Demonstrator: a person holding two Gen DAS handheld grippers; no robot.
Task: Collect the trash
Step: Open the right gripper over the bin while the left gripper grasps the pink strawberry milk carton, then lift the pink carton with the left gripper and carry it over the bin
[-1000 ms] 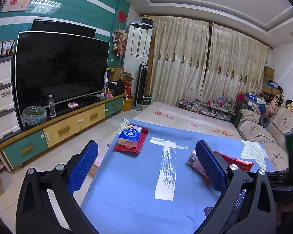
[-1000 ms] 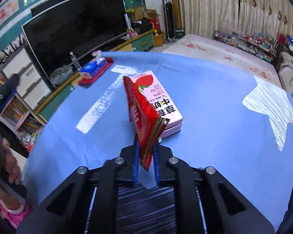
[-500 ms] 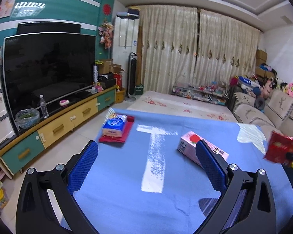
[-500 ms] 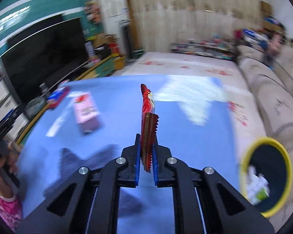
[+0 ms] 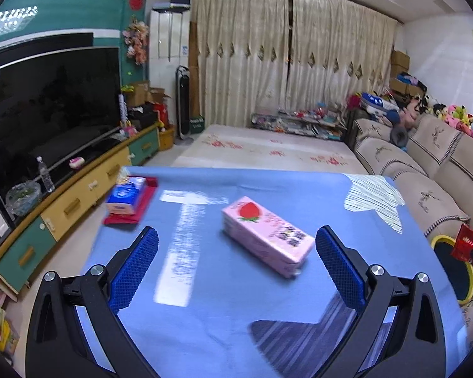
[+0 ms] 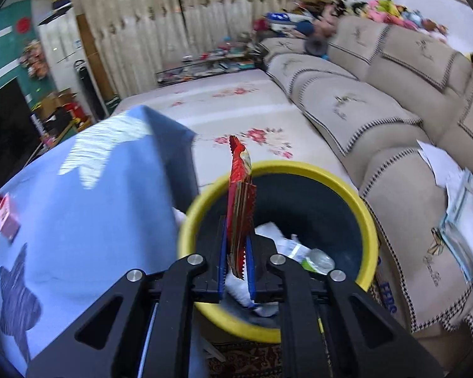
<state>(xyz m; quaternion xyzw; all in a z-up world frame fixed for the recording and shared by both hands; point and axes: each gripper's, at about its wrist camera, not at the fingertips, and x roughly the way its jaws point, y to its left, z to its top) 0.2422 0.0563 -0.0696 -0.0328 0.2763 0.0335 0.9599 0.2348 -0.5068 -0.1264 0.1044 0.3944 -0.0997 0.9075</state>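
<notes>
Right now your right gripper [image 6: 236,271] has its fingers [image 6: 222,261] pinched flat on the red wrapper [image 6: 240,201], clamping its lower serrated edge, with the rest standing upright above them. It hangs over the open mouth of the yellow-rimmed bin [image 6: 367,217], which already holds crumpled white and green trash [image 6: 302,252].

Judging by looks, the wrapper is thin foil film: very light, floppy, slick. It probably won't drop cleanly; it may cling to a pad or flutter sideways. Part the fingers only while you're well inside the rim, tip pointing down.

Your left gripper [image 5: 236,271] holds nothing, blue fingers [image 5: 135,267] spread wide, hovering over the blue table [image 5: 205,330].

Just beyond them lies the pink carton [image 5: 265,233], strawberry print, flat on its side, lying diagonally. I'd guess stiff paperboard, light if drained, dents under a hard squeeze. Take it across the narrow width near mid-length; the current spread looks wide enough. Can't tell whether liquid remains, so keep it level.

Farther left sits a blue tissue pack [image 5: 126,195] on a red pouch [image 5: 135,211]; soft, likely not trash.

From the left view, the bin [image 5: 451,271] sits off the table's right edge beside the sofa [image 5: 425,170], wrapper [image 5: 468,244] above it.
</notes>
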